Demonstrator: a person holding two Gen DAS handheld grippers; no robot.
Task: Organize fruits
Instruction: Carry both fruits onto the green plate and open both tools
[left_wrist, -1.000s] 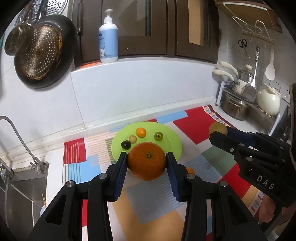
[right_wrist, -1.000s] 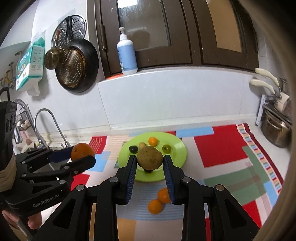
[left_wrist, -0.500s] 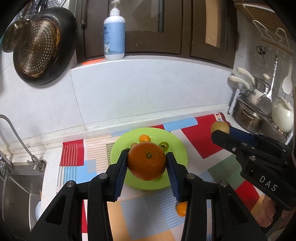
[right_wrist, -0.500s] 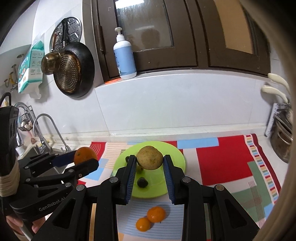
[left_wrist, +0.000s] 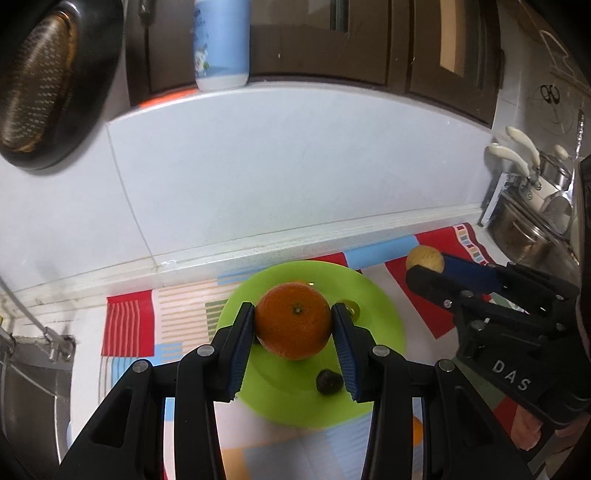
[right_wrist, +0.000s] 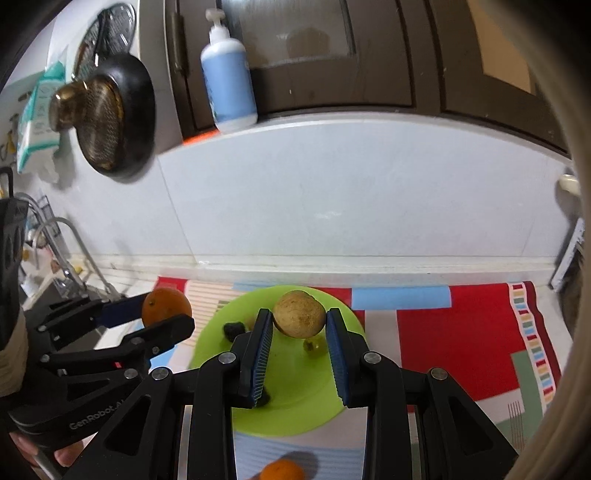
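My left gripper (left_wrist: 293, 325) is shut on a large orange (left_wrist: 293, 320) and holds it above the green plate (left_wrist: 380, 325). My right gripper (right_wrist: 299, 319) is shut on a tan round fruit (right_wrist: 299, 314), also above the plate (right_wrist: 295, 402). Each gripper shows in the other's view: the right one with its tan fruit (left_wrist: 424, 259), the left one with the orange (right_wrist: 166, 306). Small fruits lie on the plate: a dark one (left_wrist: 328, 382), a green one (left_wrist: 352, 307), and dark ones (right_wrist: 233, 329).
A small orange (right_wrist: 282, 470) lies on the patterned mat (right_wrist: 461, 332) in front of the plate. A sink with a tap (right_wrist: 74, 251) is at the left. Pots (left_wrist: 528, 229) stand at the right. A pan (right_wrist: 114, 118) and a soap bottle (right_wrist: 229, 81) are on the back wall.
Both grippers have moved forward toward the wall and now hang over the plate, each still holding its fruit. The plate fills more of both views.
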